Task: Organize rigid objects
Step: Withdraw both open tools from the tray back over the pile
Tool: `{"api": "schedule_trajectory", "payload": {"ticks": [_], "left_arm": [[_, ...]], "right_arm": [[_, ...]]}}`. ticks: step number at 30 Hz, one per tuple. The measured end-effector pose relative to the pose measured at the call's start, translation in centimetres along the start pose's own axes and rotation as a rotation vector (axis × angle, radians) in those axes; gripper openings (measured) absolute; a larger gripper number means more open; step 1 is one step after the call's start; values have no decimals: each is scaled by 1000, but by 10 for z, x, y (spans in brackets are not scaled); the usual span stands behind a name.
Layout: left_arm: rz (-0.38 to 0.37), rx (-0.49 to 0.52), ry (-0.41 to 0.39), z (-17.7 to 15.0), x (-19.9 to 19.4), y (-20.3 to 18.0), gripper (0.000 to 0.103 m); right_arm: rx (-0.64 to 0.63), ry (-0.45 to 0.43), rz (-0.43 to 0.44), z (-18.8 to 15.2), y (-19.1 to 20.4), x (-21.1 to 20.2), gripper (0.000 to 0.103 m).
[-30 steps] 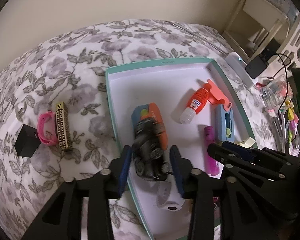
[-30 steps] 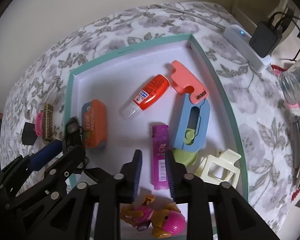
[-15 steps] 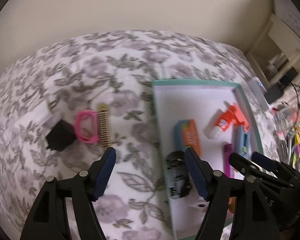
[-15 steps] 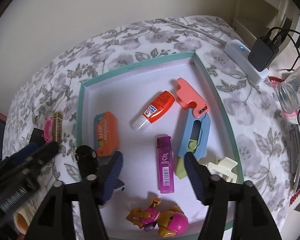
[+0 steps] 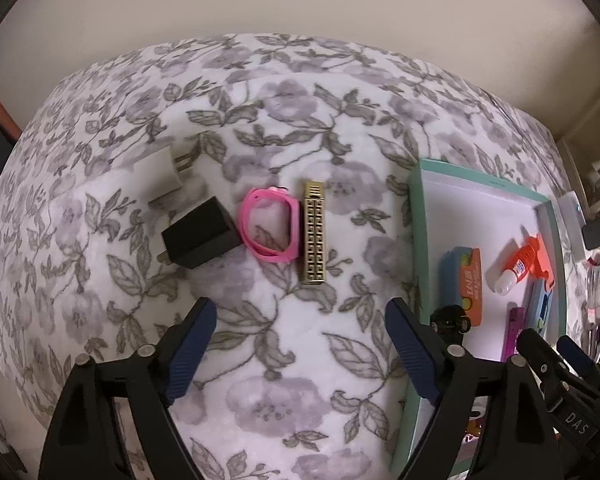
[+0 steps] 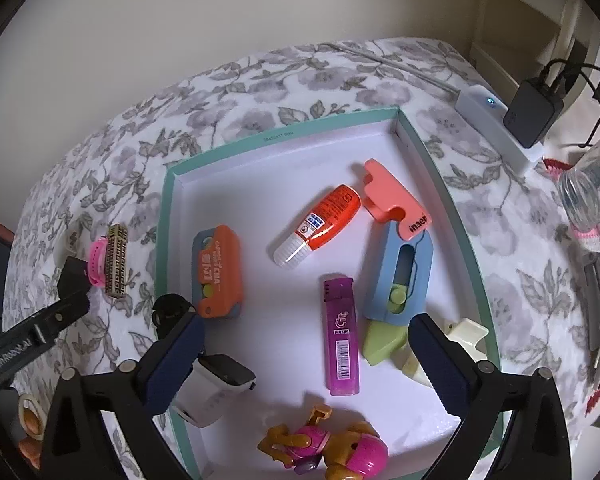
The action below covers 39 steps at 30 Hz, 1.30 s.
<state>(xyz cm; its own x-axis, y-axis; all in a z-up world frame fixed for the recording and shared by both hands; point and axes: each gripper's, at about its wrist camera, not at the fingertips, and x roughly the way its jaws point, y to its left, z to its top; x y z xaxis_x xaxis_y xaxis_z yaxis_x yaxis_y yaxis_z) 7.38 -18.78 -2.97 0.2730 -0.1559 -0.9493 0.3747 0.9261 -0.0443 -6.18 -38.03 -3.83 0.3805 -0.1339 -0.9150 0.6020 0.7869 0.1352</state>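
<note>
A teal-rimmed white tray [image 6: 284, 136] lies on the floral cloth and holds a black toy car [image 6: 168, 312], an orange case [image 6: 220, 276], a red glue bottle [image 6: 320, 224], a purple lighter [image 6: 340, 340], a blue-and-coral cutter [image 6: 400, 264], a white watch [image 6: 216, 384] and a pink toy figure [image 6: 332, 448]. My right gripper [image 6: 304, 364] is open and empty above the tray's near half. My left gripper [image 5: 300, 356] is open and empty over the cloth, left of the tray [image 5: 414, 240]. Ahead of it lie a pink band [image 5: 270, 226], a gold bar [image 5: 314, 238], a black charger [image 5: 200, 236] and a white plug [image 5: 158, 178].
A white power strip with a black adapter [image 6: 532, 112] and cables sits at the far right, near a clear jar [image 6: 588, 192] and tools [image 6: 596, 300]. A cream hair clip [image 6: 460, 336] lies in the tray's right corner. Tape rolls [image 6: 30, 420] sit at the cloth's near left edge.
My left gripper let go of the black toy car in the tray, opened wide and swung left over the cloth. My right gripper opened wide and drew back slightly.
</note>
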Motion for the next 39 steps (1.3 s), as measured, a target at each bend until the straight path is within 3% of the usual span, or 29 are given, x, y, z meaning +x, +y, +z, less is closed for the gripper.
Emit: {"api": "schedule_trajectory", "payload": {"ticks": [13, 23, 29, 39], "left_arm": [[11, -82, -13, 8, -10, 37, 90], [75, -248, -63, 17, -27, 116, 90], [37, -306, -37, 33, -15, 145, 90], [32, -318, 33, 66, 27, 157, 90]], "right_arm": [[-87, -36, 11, -2, 26, -1, 103], [-218, -106, 42, 0, 88, -19, 103], [-248, -68, 76, 10, 122, -7, 103], [-292, -11, 101, 37, 180, 31, 103]]}}
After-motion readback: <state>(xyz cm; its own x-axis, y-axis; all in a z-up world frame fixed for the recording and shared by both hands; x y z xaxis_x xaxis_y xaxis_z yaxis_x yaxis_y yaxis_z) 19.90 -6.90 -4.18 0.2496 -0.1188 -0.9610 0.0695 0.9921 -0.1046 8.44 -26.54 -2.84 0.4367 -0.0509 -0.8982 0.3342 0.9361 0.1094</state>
